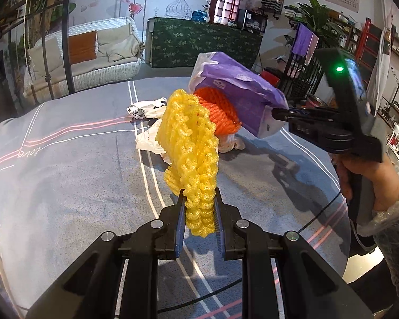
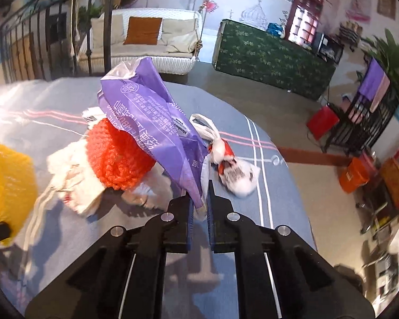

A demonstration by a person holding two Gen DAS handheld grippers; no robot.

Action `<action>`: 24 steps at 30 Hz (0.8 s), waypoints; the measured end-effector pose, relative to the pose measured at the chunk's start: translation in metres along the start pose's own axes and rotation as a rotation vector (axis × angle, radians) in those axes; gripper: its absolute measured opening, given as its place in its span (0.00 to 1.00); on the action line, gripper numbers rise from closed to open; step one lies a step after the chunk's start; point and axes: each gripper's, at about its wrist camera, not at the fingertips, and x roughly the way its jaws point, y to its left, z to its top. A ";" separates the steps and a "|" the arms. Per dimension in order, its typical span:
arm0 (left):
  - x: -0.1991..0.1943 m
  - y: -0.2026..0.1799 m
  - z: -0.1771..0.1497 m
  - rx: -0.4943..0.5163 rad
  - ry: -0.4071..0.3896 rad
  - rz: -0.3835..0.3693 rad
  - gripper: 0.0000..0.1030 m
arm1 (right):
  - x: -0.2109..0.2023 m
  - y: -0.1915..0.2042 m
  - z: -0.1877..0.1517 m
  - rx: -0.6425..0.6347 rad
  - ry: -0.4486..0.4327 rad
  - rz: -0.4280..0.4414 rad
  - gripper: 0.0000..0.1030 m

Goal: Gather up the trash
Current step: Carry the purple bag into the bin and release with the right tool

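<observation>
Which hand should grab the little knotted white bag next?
Probably right: the knotted white bag lies just beyond the right gripper, but it's shut on the purple bag. The left gripper grips yellow foam netting.

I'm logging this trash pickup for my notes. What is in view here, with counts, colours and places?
Yellow foam fruit net: one, yellow, lifted above the bed, held in the left gripper.
Purple plastic package bag: one, purple with white print, lifted, a corner in the right gripper.
Orange foam fruit net: one, orange, under the purple bag.
Crumpled white plastic bags: several, white, on the bedspread below the nets.
Knotted white bag with red print: one, on the bedspread right of the purple bag.
Grey-blue striped bedspread: one, beneath everything.
Left gripper: black, shut on the yellow net.
Right gripper: black, shut on the purple bag.
</observation>
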 end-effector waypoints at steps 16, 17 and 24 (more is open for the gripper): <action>-0.017 -0.052 -0.010 0.076 -0.027 -0.087 0.19 | -0.096 -0.053 -0.073 0.235 -0.038 -0.012 0.09; -0.018 -0.057 -0.011 0.081 -0.028 -0.099 0.19 | -0.103 -0.057 -0.079 0.253 -0.040 -0.018 0.09; -0.023 -0.086 -0.012 0.126 -0.040 -0.158 0.19 | -0.150 -0.086 -0.124 0.372 -0.061 -0.060 0.09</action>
